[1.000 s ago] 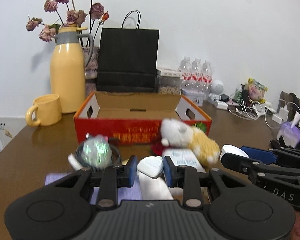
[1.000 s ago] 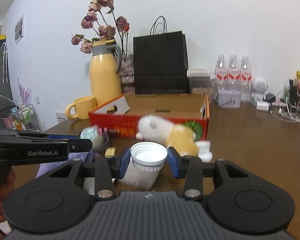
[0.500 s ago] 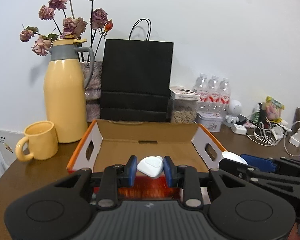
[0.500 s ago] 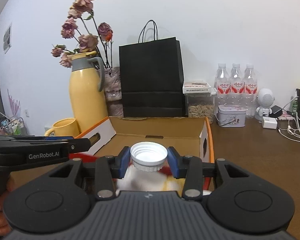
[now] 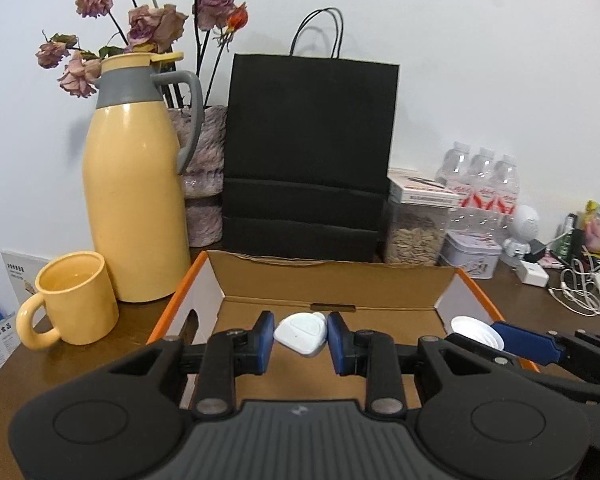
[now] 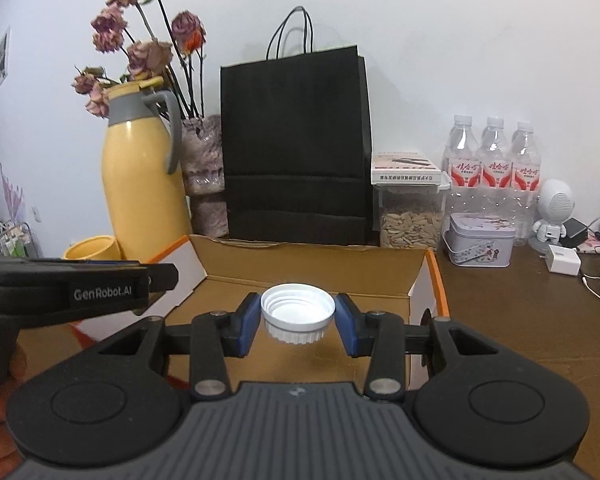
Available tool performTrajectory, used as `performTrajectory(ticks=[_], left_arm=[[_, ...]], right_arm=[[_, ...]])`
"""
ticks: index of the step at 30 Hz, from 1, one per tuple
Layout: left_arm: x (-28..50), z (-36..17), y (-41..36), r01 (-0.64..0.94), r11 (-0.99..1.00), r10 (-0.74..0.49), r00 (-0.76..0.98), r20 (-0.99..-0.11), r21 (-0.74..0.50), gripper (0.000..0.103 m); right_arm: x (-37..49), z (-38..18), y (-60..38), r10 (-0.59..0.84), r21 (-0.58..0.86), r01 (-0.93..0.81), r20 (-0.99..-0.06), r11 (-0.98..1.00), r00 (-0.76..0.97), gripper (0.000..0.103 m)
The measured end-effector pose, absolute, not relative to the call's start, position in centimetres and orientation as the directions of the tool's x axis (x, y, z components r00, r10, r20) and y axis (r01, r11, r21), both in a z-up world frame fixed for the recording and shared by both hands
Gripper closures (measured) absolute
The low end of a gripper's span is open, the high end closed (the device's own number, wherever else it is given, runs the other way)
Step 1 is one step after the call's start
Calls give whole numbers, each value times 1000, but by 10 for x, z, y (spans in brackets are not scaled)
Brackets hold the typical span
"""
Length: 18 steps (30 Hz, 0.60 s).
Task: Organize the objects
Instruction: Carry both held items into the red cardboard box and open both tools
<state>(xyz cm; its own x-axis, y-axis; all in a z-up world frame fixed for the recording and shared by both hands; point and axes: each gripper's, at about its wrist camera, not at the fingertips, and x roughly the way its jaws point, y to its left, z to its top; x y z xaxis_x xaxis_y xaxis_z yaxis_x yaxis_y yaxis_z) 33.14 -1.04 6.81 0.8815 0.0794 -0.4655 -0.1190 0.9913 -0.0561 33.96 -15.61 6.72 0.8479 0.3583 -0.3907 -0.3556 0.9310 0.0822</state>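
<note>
Left wrist view: the left gripper point(image 5: 301, 336) clamps a white rounded object point(image 5: 300, 333) above the open cardboard box point(image 5: 332, 280). Right wrist view: the right gripper point(image 6: 298, 316) grips a white ribbed-cap container point(image 6: 298, 312) over the same box, near its right wall.

Both grippers carried forward from near edge of table to over open cardboard box point(image 5: 328, 280). Left gripper point(image 5: 301, 336), with white rounded item point(image 5: 300, 334) lifted off table, now above box floor near its back wall. Right gripper point(image 6: 298, 316), with white ribbed-cap container point(image 6: 298, 310), likewise raised and now over box interior. Plush toy, shiny ball and purple cloth at near edge gone from both views. Yellow jug point(image 5: 134, 208), black bag point(image 5: 308, 152) and yellow mug point(image 5: 74, 298) now closer, larger in view.
</note>
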Motion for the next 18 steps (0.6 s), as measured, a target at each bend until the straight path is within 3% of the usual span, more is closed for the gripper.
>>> performTrajectory(ticks=[14, 15, 16, 17, 18], left_arm=[[358, 53, -5, -150, 988, 117, 860, -498, -27, 76], [358, 53, -6, -151, 988, 120, 860, -496, -22, 70], [359, 53, -6, -155, 988, 127, 858, -499, -14, 60], [359, 54, -7, -160, 987, 133, 854, -503, -10, 30], [360, 54, -6, -170, 985, 142, 852, -505, -10, 1]], right_arm=[[367, 49, -148, 316, 59, -326, -457, 943, 831, 62], [368, 49, -148, 315, 57, -327, -462, 943, 829, 60], [368, 49, -148, 311, 54, -325, -467, 944, 828, 45], [368, 49, -148, 304, 51, -319, -471, 947, 828, 33], [368, 50, -149, 294, 46, -309, -468, 950, 833, 10]])
